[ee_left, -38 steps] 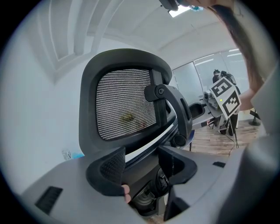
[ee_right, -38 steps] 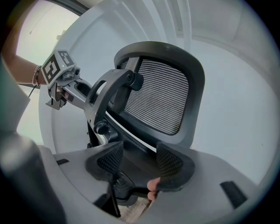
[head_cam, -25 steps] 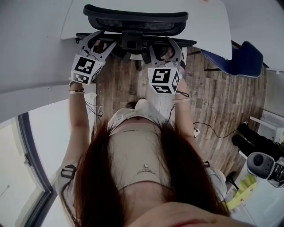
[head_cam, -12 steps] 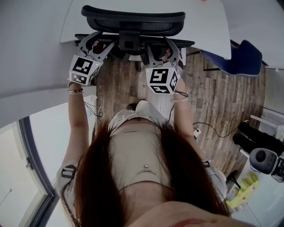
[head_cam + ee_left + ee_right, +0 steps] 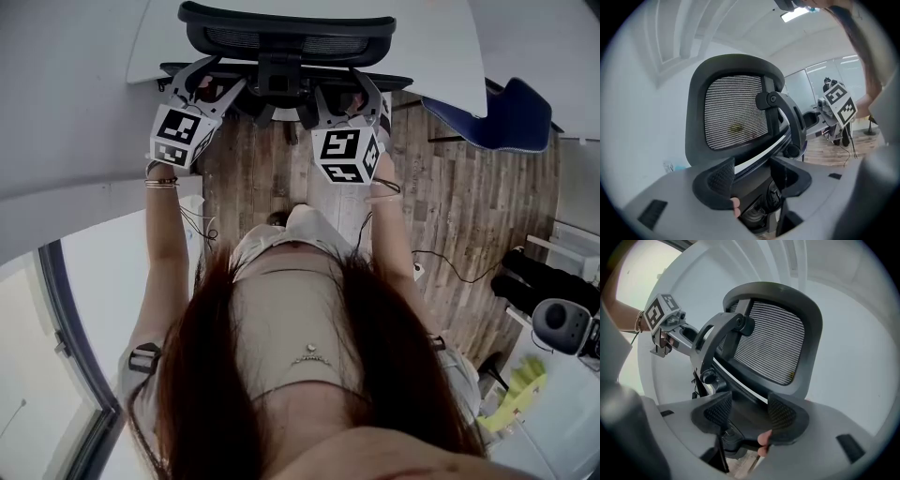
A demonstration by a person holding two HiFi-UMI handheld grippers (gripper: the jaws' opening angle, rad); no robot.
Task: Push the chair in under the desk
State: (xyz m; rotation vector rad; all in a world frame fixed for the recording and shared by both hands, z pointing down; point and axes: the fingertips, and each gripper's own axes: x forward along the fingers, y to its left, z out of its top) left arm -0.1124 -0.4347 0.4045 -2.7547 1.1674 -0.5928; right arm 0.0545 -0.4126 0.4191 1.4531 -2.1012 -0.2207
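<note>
A black office chair with a mesh headrest (image 5: 286, 37) stands at the edge of the white desk (image 5: 441, 56), its seat hidden beneath the desk top. My left gripper (image 5: 204, 86) clamps the left side of the chair's back frame. My right gripper (image 5: 345, 94) clamps the right side. In the left gripper view the headrest (image 5: 736, 112) rises just ahead, and the dark frame fills the gap of the left gripper (image 5: 752, 180). The right gripper view shows the same headrest (image 5: 773, 348), with the right gripper (image 5: 750, 416) closed on the frame bar.
A blue chair (image 5: 506, 117) stands right of the desk on the wooden floor (image 5: 450, 216). Cables (image 5: 441, 267) trail across the floor. A white wall (image 5: 66, 112) runs along the left. Dark equipment (image 5: 562, 323) sits at the lower right.
Both grippers and the chair back have shifted slightly forward, toward the desk. The grip on the frame is unchanged.
</note>
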